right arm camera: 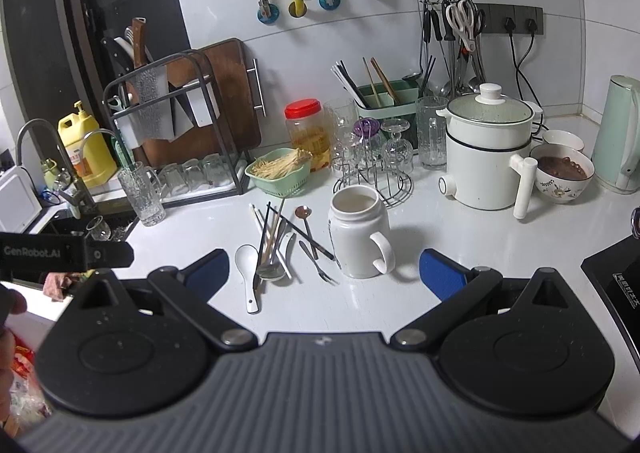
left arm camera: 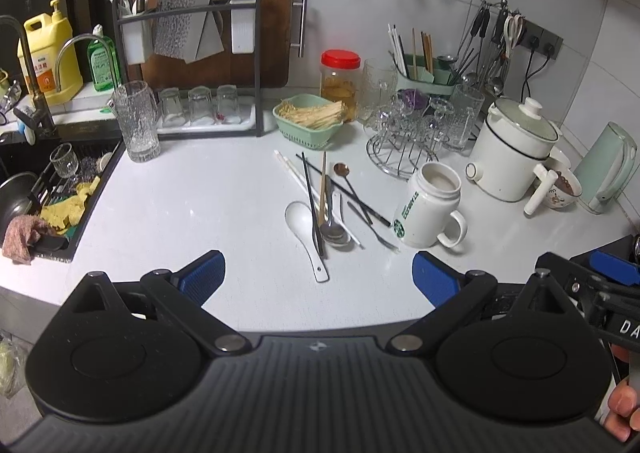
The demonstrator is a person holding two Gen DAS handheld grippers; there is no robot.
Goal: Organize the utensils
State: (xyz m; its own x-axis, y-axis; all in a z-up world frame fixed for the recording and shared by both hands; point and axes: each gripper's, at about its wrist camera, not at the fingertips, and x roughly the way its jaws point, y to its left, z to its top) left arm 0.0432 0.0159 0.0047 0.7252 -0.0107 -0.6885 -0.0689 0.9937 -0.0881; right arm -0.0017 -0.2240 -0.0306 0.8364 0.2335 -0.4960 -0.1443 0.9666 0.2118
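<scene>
Left wrist view: nothing is sorted yet; the utensil pile is seen ahead between the spread, empty left gripper fingers, beside the mug. The right gripper is likewise spread empty.

Both wrist views face the same countertop, seemingly side by side.

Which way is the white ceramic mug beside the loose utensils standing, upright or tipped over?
Upright: the white ceramic mug rests on its base with its open mouth facing up and its handle to the side.
</scene>
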